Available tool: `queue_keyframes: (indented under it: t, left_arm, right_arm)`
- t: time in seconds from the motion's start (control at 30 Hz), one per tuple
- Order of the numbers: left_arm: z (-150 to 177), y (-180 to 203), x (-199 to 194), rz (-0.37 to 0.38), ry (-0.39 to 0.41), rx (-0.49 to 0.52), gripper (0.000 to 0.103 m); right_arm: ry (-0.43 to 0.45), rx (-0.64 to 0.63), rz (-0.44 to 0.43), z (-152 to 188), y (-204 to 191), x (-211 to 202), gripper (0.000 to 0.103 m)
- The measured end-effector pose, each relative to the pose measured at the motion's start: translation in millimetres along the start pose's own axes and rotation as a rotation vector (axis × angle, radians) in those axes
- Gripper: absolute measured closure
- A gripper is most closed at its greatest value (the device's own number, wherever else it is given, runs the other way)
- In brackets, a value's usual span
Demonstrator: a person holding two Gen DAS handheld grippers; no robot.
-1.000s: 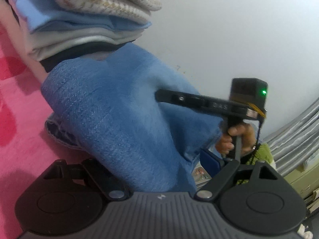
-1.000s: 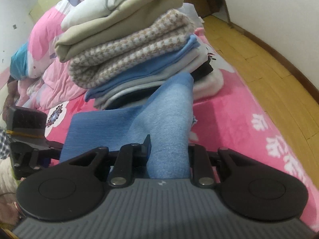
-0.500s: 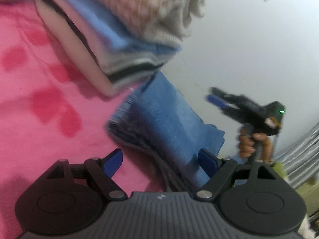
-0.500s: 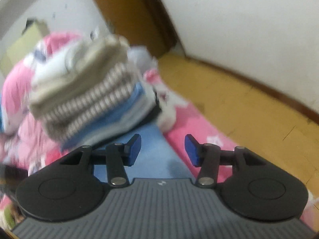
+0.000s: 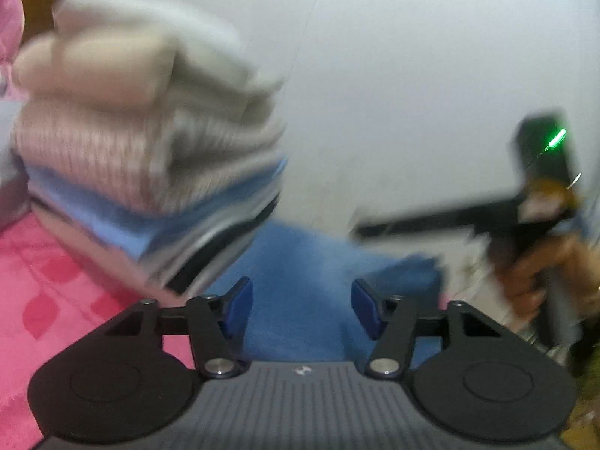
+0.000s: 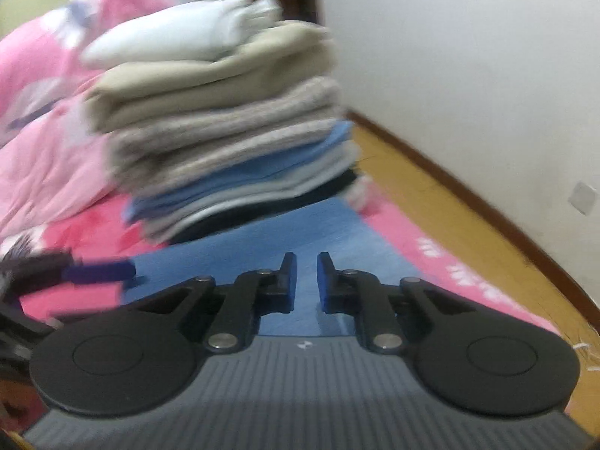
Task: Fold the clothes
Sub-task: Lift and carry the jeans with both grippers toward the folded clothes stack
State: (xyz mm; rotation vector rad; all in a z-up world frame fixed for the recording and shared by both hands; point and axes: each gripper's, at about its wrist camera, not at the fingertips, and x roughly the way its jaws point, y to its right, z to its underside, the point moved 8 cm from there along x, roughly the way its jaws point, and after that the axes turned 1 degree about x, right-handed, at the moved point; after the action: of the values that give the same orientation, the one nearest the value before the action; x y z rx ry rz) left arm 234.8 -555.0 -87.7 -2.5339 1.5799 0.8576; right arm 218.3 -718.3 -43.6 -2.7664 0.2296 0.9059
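Left claw (image 5: 300, 305) wide, empty; right claw (image 6: 303, 281) narrow, empty, above blue garment (image 6: 337, 225) beside folded stack (image 6: 225, 120).

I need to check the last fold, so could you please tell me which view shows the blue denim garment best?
The right wrist view: the blue denim garment lies flat before the stack of folded clothes. The left wrist view shows only a blurred part.
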Motion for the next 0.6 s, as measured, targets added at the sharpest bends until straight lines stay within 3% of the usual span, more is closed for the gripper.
queue_keyframes:
  t: [0.1,0.3,0.43,0.53,0.6]
  left_arm:
    - [17.5,-18.0,18.1,-0.034,-0.049,-0.022,0.049]
    - [25.4,-28.1,28.6,-0.045,-0.048,-0.026,0.047]
    - [21.0,-25.4,24.7,-0.066,-0.051,0.008,0.045]
    - [7.5,-15.4,-1.3,-0.056,0.012,0.036,0.033]
    - [6.2,-6.6,-4.1,-0.038,0.020,0.079,0.025]
  right_arm:
    - [0.029,0.055,0.026,-3.9,26.4,-2.1,0.094]
    - [-0.101,0.087,0.057,43.6,71.6,33.4,0.102]
    - [-0.039,0.149,0.037,30.3,81.6,15.0,0.099]
    - [0.064,0.169,0.024,13.1,84.2,-26.1,0.099]
    - [0.074,0.127,0.009,16.3,75.1,-43.7,0.099]
